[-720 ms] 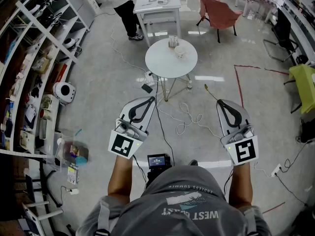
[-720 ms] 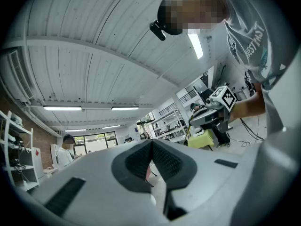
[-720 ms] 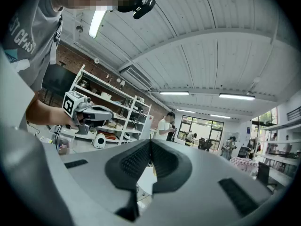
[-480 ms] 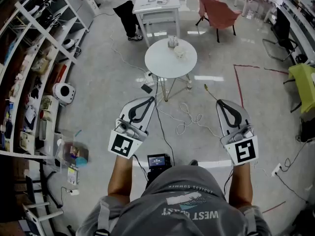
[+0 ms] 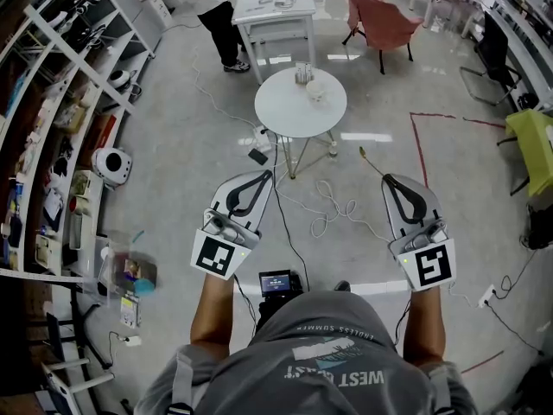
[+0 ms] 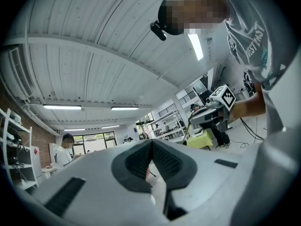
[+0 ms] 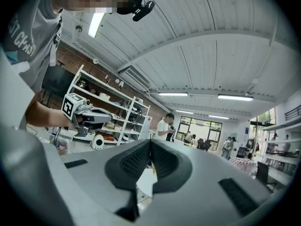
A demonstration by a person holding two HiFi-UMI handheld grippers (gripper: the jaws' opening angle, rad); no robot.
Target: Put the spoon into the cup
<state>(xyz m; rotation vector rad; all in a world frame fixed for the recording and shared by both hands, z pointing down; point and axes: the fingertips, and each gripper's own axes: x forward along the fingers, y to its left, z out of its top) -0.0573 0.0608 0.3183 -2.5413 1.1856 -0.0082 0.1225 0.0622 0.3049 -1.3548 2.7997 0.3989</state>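
A round white table [image 5: 281,115] stands well ahead of me on the floor. On it sit a pale cup [image 5: 315,91] and, just behind it, a small greyish holder [image 5: 302,73]; no spoon can be made out at this distance. My left gripper [image 5: 263,175] and my right gripper [image 5: 390,180] are held out side by side, short of the table and far from it. In the left gripper view the left gripper [image 6: 150,143] has its jaws together with nothing between them. The right gripper [image 7: 150,142] looks the same in the right gripper view.
Open shelving [image 5: 60,102] lines the left side, with a white round device [image 5: 112,161] on the floor beside it. Behind the table are a white desk [image 5: 276,11], a person [image 5: 216,11] and a pink chair [image 5: 380,20]. Cables [image 5: 333,206] trail across the floor.
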